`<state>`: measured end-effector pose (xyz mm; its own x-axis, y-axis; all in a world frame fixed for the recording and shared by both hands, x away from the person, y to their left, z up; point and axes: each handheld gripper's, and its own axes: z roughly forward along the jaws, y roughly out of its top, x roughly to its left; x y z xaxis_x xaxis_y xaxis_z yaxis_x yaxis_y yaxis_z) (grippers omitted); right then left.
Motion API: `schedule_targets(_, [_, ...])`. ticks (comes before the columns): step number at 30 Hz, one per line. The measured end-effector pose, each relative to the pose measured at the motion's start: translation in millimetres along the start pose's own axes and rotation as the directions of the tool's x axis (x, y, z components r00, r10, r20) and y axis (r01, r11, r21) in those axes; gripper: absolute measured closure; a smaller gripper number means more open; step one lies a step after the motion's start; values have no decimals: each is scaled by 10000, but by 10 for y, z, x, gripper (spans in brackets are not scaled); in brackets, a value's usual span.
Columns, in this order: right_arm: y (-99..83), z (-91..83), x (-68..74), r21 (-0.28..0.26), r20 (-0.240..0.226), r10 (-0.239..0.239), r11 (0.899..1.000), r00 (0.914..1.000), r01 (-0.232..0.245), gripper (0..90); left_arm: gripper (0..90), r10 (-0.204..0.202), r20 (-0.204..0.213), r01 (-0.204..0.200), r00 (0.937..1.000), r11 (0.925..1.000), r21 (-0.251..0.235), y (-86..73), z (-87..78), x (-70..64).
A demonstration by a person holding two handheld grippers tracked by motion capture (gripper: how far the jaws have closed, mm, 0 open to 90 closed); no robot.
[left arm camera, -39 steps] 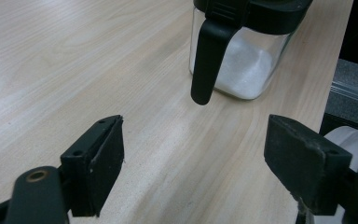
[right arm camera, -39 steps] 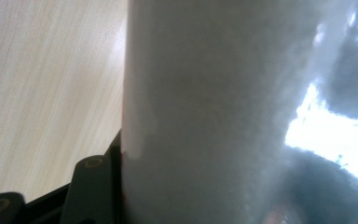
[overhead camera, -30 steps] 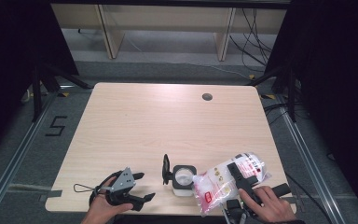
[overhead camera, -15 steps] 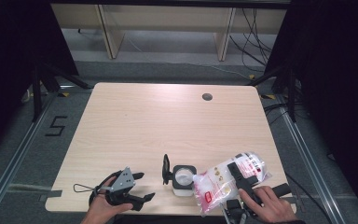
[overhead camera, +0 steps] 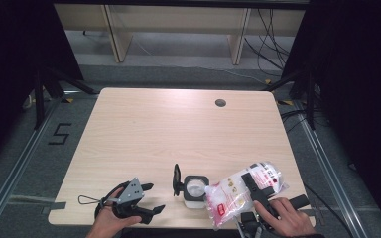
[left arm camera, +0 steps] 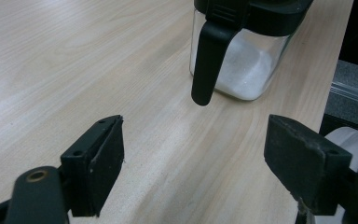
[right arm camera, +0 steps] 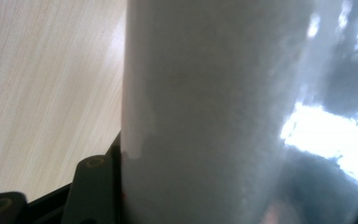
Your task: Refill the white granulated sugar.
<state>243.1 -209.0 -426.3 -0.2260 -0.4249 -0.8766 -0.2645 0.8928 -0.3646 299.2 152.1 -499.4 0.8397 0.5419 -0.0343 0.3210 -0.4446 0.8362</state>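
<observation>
On the wooden table (overhead camera: 178,129), left claw (overhead camera: 149,198) wide; right claw (overhead camera: 258,191) grips bag (overhead camera: 228,196).

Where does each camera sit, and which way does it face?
High view: above the near edge, facing forward and down on the light wooden table; both hands show.
Left gripper view: on the left gripper, facing its open jaws and the clear glass jar with black lid.
Right gripper view: on the right gripper, against the clear plastic bag of white powder.
Shared: jar, bag.
</observation>
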Motion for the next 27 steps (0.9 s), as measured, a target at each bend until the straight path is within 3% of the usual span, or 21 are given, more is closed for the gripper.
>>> schedule_targets(2, [-4, 2, 1, -106, 10, 84, 9999, 10000, -84, 443, 198, -285, 37, 285, 9996, 9995, -149, -4, 6, -19])
schedule_targets(4, [-6, -2, -8, 22, 1, -43, 10000, 10000, 43, 444, 198, -106, -4, 106, 9999, 9999, 68, 1, -1, -2])
schedule_targets(5, [-6, 0, -7, -1, 37, -73, 10000, 10000, 73, 444, 198, -368, 23, 369, 9993, 9991, -204, -4, 18, -25])
schedule_targets(9, [-4, 0, -5, -2, 48, -104, 9999, 9999, 104, 445, 198, -101, -53, 102, 9999, 9999, 33, 3, -4, -3])
schedule_targets(13, [-3, -5, -1, 18, -2, 3, 10000, 10000, -3, 447, 198, -278, 42, 279, 9996, 9994, -194, -1, 4, -20])
schedule_targets(17, [1, -11, -24, -106, 53, -163, 9998, 9999, 163, 447, 198, -156, 2, 156, 9999, 9999, -58, 2, -3, -11])
schedule_targets(20, [7, -5, -23, -138, 128, -224, 9997, 9997, 226, 448, 198, -337, 58, 338, 9994, 9992, -224, -1, 7, -25])
schedule_targets(26, [-2, 5, -3, -202, 184, -143, 9997, 9997, 147, 449, 198, -134, 41, 135, 9999, 9997, -192, 1, 1, -12])
schedule_targets(27, [-8, -3, 15, -106, 147, 141, 9998, 9998, -139, 449, 198, -160, 35, 161, 9999, 9997, -195, 1, 2, -14])
